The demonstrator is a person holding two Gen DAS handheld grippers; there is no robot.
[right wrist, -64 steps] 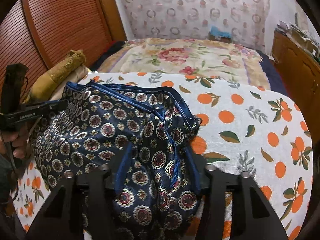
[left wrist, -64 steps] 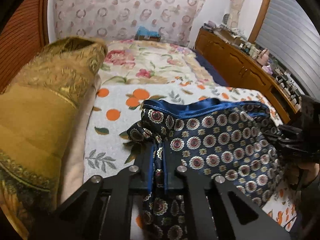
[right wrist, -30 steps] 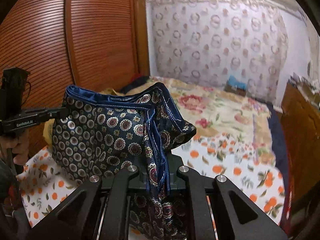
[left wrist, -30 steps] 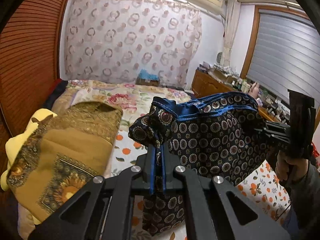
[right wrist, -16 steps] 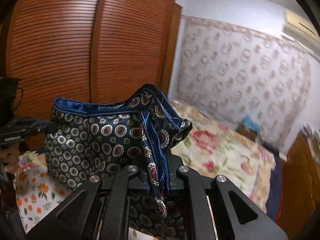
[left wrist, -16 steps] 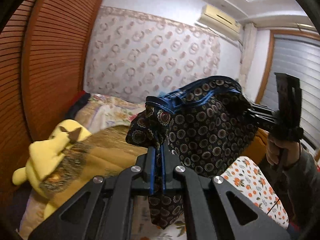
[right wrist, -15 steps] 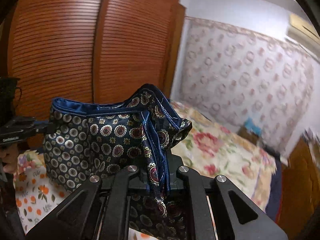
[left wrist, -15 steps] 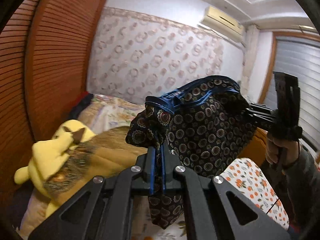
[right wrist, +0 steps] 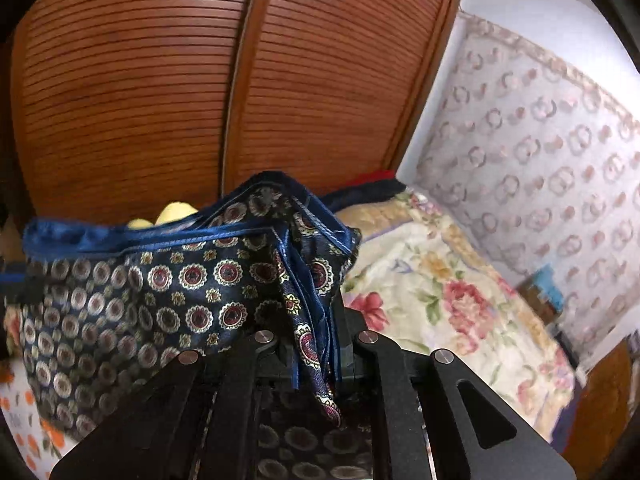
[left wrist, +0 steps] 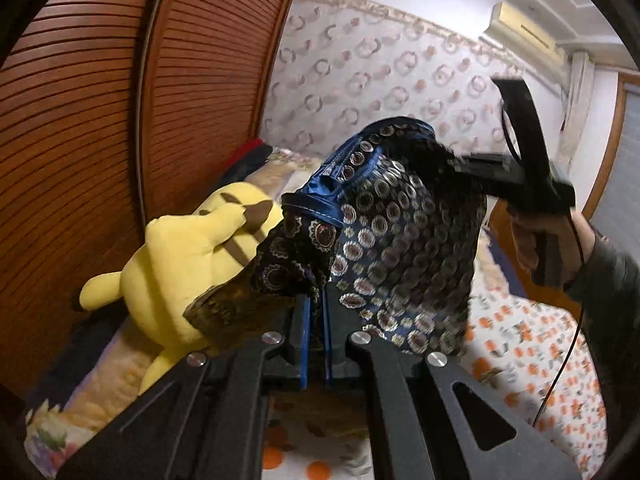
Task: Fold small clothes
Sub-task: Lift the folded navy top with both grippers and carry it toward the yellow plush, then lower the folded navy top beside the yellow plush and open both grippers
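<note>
left gripper [left wrist: 314, 344] — fingers clamped, raised | right gripper [right wrist: 316, 356] — fingers clamped, raised

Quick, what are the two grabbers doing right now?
Left gripper: shut on the patterned shorts, gripping the blue trim.
Right gripper: shut on the patterned shorts, at the other side.

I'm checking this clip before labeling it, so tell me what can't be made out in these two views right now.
- Left view: the patterned shorts are motion-blurred, and the right gripper's fingers are buried in the cloth.
- Right view: the yellow plush toy only peeks over the blue waistband; the left gripper is cut off at the left edge.
- Both views: the shorts' lower hem is hidden behind the gripper frames.
</note>
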